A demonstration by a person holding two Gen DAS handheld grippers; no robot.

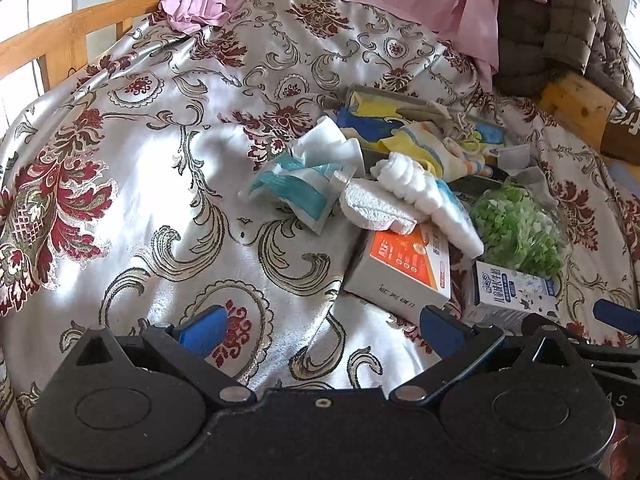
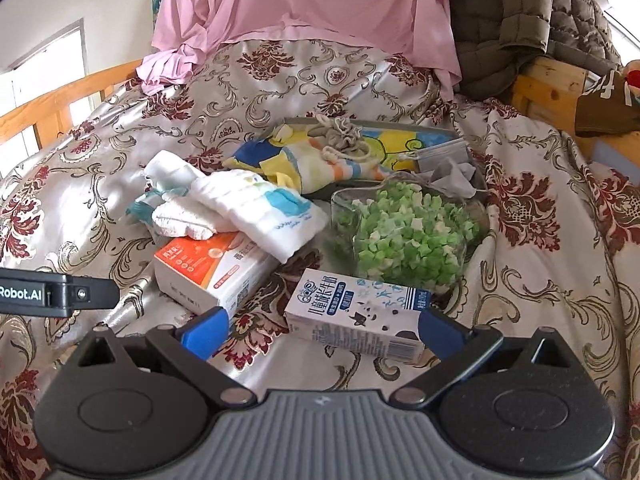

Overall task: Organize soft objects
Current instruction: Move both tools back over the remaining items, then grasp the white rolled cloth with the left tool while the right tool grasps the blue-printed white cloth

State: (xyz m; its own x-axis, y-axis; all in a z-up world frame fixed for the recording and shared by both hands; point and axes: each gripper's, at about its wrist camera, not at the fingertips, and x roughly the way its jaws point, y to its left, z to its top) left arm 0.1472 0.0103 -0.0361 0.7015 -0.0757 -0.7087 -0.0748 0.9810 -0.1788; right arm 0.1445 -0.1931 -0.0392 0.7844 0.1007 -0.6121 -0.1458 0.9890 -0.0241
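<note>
My left claw hangs released over the shiny floral bedspread; my right claw gapes too, the white milk carton between its blue tips. The folded white cloths lie heaped on the orange-and-white box.

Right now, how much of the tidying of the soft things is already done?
Nothing clearly looks finished. A colourful cloth already lies in the grey tray, but the white folded cloth and small towel lie loose on the orange box. In hand: nothing; the left gripper and right gripper are open and empty. Left: gathering those cloths.
</note>
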